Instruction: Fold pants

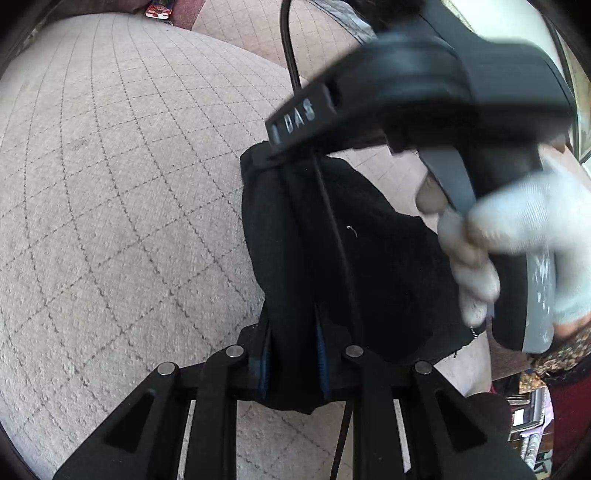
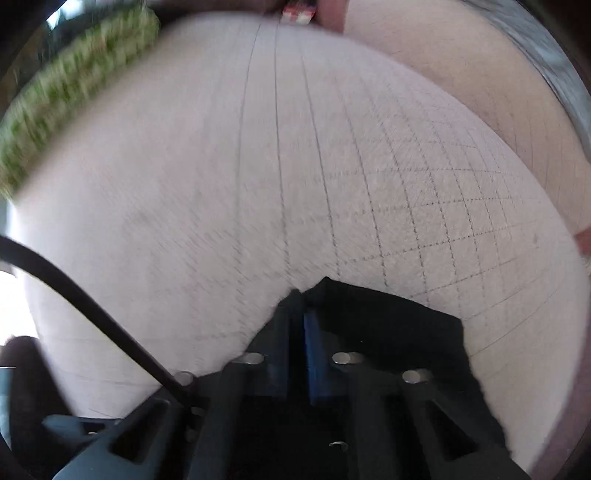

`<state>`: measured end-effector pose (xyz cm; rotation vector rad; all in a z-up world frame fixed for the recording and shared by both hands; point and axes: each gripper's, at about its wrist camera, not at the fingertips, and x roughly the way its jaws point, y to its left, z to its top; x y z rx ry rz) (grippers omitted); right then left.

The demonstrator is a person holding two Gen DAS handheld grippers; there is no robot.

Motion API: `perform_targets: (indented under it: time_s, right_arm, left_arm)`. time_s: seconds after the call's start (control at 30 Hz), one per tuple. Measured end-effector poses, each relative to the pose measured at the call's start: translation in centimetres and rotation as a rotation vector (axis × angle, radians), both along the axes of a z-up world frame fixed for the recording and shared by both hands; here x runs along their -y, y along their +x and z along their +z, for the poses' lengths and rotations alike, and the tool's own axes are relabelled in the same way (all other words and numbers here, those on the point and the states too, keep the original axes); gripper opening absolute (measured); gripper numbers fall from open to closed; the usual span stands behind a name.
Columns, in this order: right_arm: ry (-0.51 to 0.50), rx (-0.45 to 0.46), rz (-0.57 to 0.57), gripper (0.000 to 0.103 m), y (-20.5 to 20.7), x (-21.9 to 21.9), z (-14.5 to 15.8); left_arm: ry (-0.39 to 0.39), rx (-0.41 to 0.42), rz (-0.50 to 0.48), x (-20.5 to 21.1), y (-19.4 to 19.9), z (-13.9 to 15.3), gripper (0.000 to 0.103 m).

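The black pants (image 1: 369, 258) lie bunched on a beige quilted surface (image 1: 129, 166). In the left wrist view my left gripper (image 1: 291, 328) is shut on the near end of the pants, with dark cloth pinched between its blue pads. My right gripper (image 1: 275, 144), held by a white-gloved hand (image 1: 517, 229), comes down from the upper right onto the far edge of the pants. The blurred right wrist view shows that gripper (image 2: 297, 325) with its blue pads nearly together, shut on the black cloth (image 2: 399, 328) spreading under and to the right of its fingers.
The quilted surface (image 2: 295, 166) spreads wide to the left and beyond the pants. A black cable (image 1: 288, 48) hangs near the right gripper. A red patterned item (image 1: 159, 11) lies at the far edge. A green patterned strip (image 2: 74, 85) borders the surface at upper left.
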<state>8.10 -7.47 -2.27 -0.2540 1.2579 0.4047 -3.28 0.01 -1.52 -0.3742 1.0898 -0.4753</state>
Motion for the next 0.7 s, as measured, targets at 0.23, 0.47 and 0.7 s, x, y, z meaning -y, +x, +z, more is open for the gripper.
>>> perform_targets:
  time_s: [0.23, 0.47, 0.7]
  right_arm:
    - [-0.069, 0.119, -0.215, 0.006, 4.0, 3.0, 0.2]
    - [0.225, 0.150, -0.188, 0.019, 0.4, 5.3, 5.1]
    - [0.335, -0.136, -0.113, 0.018, 0.0, 3.2, -0.7]
  left_arm:
    - [-0.003, -0.008, 0.004, 1.2, 0.3, 0.2, 0.019]
    - [-0.019, -0.029, 0.012, 0.1, 0.9, 0.4, 0.019]
    - [0.001, 0.000, 0.018, -0.1, -0.2, -0.3, 0.020]
